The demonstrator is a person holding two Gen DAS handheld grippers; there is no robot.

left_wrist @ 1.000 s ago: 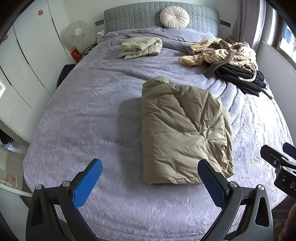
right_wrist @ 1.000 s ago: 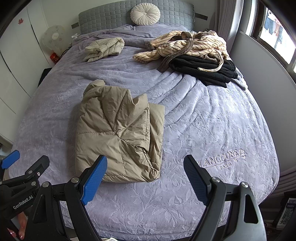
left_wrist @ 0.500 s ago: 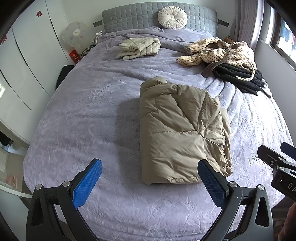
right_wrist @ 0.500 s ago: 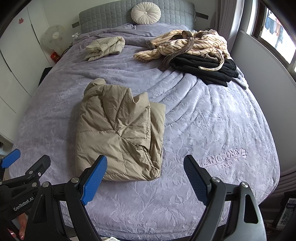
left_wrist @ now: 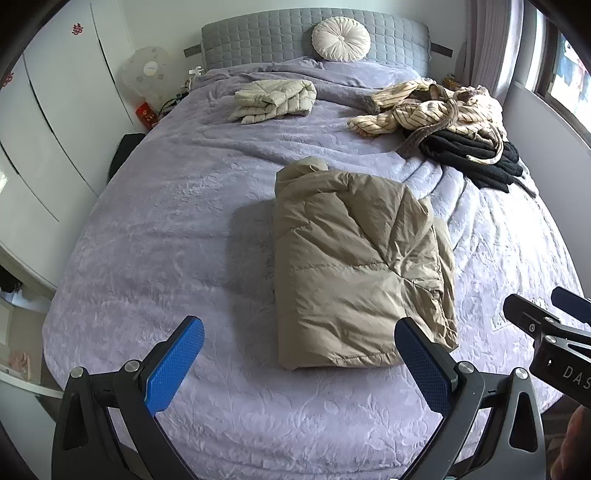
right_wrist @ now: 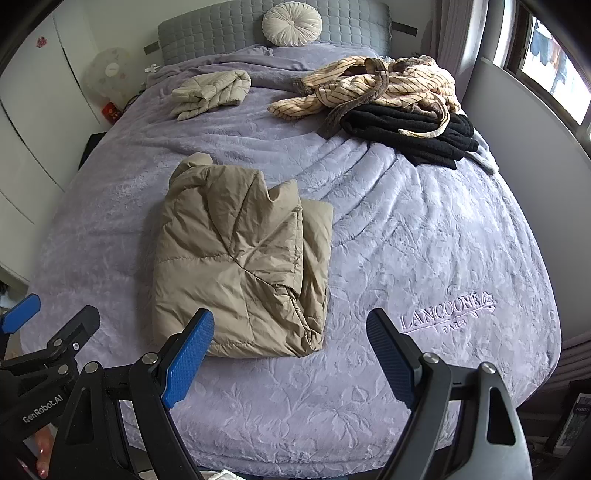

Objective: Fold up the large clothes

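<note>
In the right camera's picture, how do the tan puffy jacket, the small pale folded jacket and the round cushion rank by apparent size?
1. Tan puffy jacket, though it lies nearest the camera.
2. Pale folded jacket.
3. Round cushion; close to the pale jacket and farther off, so that order is unsure.

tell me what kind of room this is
Most likely a home bedroom: a wide bed under a lilac embossed blanket, a grey quilted padded headboard with a round cream pleated cushion against it, and tall white wardrobe doors alongside.
</note>
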